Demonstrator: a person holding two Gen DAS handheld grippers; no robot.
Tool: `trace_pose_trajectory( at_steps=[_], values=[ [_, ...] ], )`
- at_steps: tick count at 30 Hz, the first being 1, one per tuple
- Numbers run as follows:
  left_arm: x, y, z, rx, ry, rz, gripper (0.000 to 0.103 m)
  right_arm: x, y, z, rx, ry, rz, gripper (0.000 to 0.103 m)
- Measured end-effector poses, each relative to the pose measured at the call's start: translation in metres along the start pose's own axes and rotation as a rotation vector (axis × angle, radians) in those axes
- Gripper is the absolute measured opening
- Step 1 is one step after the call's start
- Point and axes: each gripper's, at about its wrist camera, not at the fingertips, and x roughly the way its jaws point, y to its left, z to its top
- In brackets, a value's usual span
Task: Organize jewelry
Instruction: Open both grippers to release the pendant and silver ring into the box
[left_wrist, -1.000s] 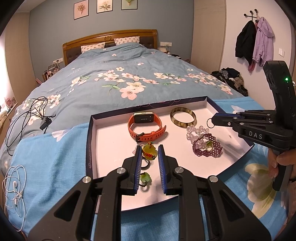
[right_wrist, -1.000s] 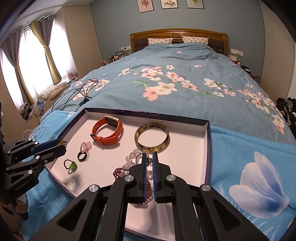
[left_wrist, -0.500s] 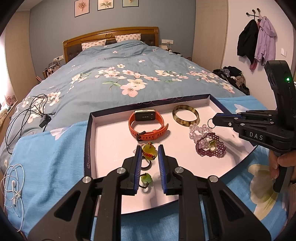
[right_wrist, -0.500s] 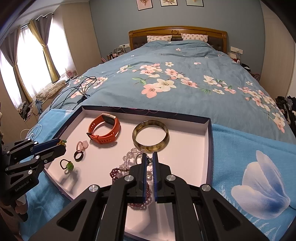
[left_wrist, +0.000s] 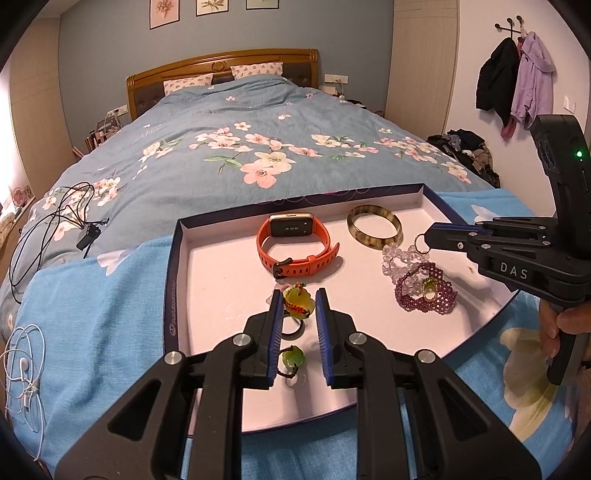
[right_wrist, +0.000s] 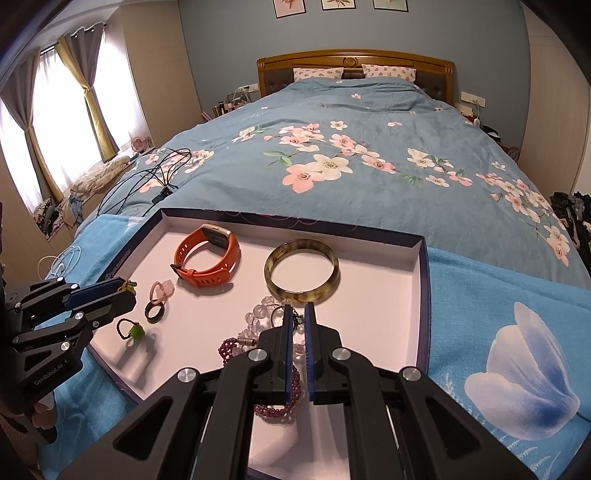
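A white tray with a dark rim lies on the bed; it also shows in the right wrist view. In it are an orange watch, a brown bangle, clear beads, a purple bead bracelet, a dark ring and a green ring. My left gripper is shut on a yellow-green pendant above the tray. My right gripper is shut on a small metal ring, held over the beads.
Black cables lie on the floral duvet to the left. White earphones lie on the blue cloth by the tray's left side. Coats hang on the right wall. The headboard is far behind.
Both grippers have risen and drawn back slightly over the tray with their loads. Nothing was let go or taken.
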Motion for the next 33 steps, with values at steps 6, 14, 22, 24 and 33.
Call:
trace_pose_trajectory(
  at_steps=[6,14,22,24,33],
  values=[
    [0.005,0.000,-0.001,-0.003,0.008,0.001,0.018,0.004,0.000,0.001,0.000,0.008,-0.005,0.004],
    [0.011,-0.002,-0.001,0.001,0.023,0.006,0.018,0.008,0.000,0.001,0.006,0.018,-0.011,0.005],
    [0.017,-0.001,-0.002,-0.008,0.042,0.006,0.019,0.013,-0.001,0.000,0.017,0.037,-0.009,0.006],
    [0.016,-0.001,-0.003,-0.008,0.040,0.007,0.019,0.012,-0.002,0.000,0.023,0.033,-0.013,0.008],
    [-0.009,-0.001,-0.004,-0.014,-0.034,0.025,0.057,-0.023,0.006,-0.014,0.019,-0.057,0.002,0.051]
  ],
)
